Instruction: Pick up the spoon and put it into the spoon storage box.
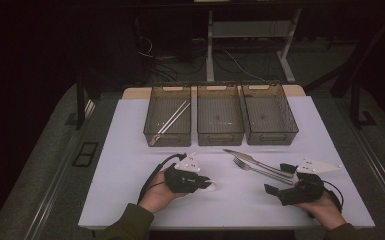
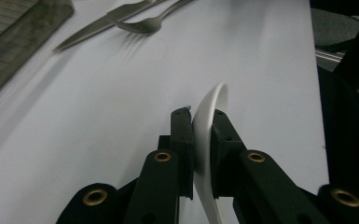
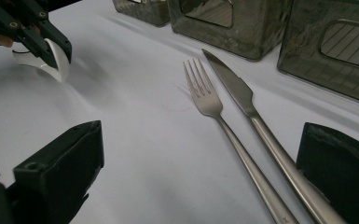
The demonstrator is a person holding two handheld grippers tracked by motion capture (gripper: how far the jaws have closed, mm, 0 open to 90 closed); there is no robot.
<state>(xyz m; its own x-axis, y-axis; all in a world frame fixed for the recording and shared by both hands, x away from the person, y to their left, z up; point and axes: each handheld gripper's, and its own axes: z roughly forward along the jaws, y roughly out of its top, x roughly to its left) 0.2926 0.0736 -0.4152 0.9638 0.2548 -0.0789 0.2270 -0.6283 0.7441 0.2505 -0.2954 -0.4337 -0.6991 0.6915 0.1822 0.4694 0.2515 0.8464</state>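
My left gripper (image 1: 206,184) (image 2: 200,122) is shut on a white ceramic spoon (image 2: 208,116) (image 3: 51,58) (image 1: 211,185), pinched on edge between its black pads just above the white mat. A steel fork (image 1: 260,170) (image 3: 214,109) (image 2: 144,25) and a steel knife (image 1: 255,161) (image 3: 242,100) (image 2: 98,25) lie side by side right of centre. My right gripper (image 1: 280,178) (image 3: 200,172) stands open, low over the mat, its jaws on either side of the two handles without touching them.
Three dark mesh bins stand in a row at the mat's far edge: the left bin (image 1: 167,131) holds metal chopsticks (image 1: 170,121), the middle bin (image 1: 220,134) and right bin (image 1: 271,134) look bare. The mat (image 1: 130,165) ends near my forearms.
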